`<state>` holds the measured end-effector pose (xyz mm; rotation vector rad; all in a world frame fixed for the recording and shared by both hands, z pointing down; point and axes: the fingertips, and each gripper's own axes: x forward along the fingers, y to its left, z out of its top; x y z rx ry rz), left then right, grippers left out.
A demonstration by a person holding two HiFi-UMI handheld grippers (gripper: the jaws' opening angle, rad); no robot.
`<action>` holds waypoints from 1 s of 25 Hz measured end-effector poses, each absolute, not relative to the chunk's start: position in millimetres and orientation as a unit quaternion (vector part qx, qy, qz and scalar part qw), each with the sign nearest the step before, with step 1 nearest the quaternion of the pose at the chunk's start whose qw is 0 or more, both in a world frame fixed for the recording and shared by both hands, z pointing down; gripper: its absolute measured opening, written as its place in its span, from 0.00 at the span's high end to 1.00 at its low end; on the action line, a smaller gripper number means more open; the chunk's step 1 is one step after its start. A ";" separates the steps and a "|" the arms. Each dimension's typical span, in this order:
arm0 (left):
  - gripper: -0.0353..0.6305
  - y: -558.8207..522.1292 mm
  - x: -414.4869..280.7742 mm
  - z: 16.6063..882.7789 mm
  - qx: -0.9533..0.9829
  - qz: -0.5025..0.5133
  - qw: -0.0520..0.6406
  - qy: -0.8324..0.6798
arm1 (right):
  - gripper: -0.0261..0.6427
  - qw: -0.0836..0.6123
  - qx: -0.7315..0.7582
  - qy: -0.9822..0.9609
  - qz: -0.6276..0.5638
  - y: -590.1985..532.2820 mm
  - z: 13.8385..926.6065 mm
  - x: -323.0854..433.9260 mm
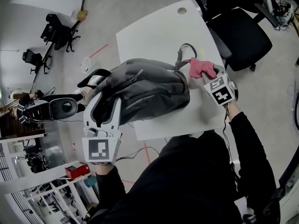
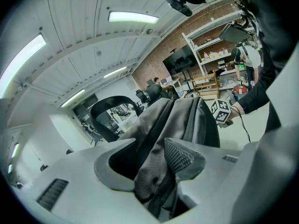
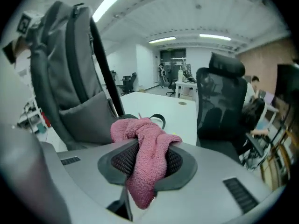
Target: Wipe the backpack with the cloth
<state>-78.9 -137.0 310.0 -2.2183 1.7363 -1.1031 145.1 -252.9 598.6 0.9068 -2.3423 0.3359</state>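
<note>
Left claw (image 1: 106, 102) clamps the grey fabric backpack (image 1: 149, 87) at its 8 o'clock end, guessing that's to steady it. Right claw (image 1: 207, 74) grips the pink terry cloth (image 1: 201, 67) at 2 o'clock, ready to wipe.

No words, brands or numbers can be read. The only signs are black-and-white square markers on the cubes of the left gripper (image 1: 108, 101) and right gripper (image 1: 208, 73), on either side of the backpack (image 1: 145, 87).
</note>
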 end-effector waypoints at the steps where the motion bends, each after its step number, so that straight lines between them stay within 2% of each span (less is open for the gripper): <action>1: 0.65 -136.5 -79.8 309.9 -0.733 -0.363 0.060 0.572 | 0.80 0.314 0.328 -0.886 0.097 -249.0 596.6 149.2; 6: 0.65 -135.2 -82.8 310.3 -0.737 -0.362 0.066 0.566 | 0.80 0.399 0.213 -0.892 -0.020 -194.5 634.6 121.4; 10: 0.65 -136.1 -79.5 309.0 -0.745 -0.356 0.066 0.560 | 0.80 0.406 0.165 -0.897 -0.052 -163.4 650.8 75.9; 21: 0.65 -134.2 -80.2 307.7 -0.751 -0.344 0.071 0.559 | 0.80 0.309 0.230 -0.920 0.076 -176.5 615.7 82.9; 23: 0.65 -132.1 -80.6 309.8 -0.753 -0.344 0.072 0.556 | 0.80 0.263 0.274 -0.916 0.130 -182.3 604.5 96.8; 25: 0.65 -131.7 -80.8 310.3 -0.753 -0.345 0.071 0.556 | 0.80 0.183 0.320 -0.915 0.165 -191.3 566.6 114.2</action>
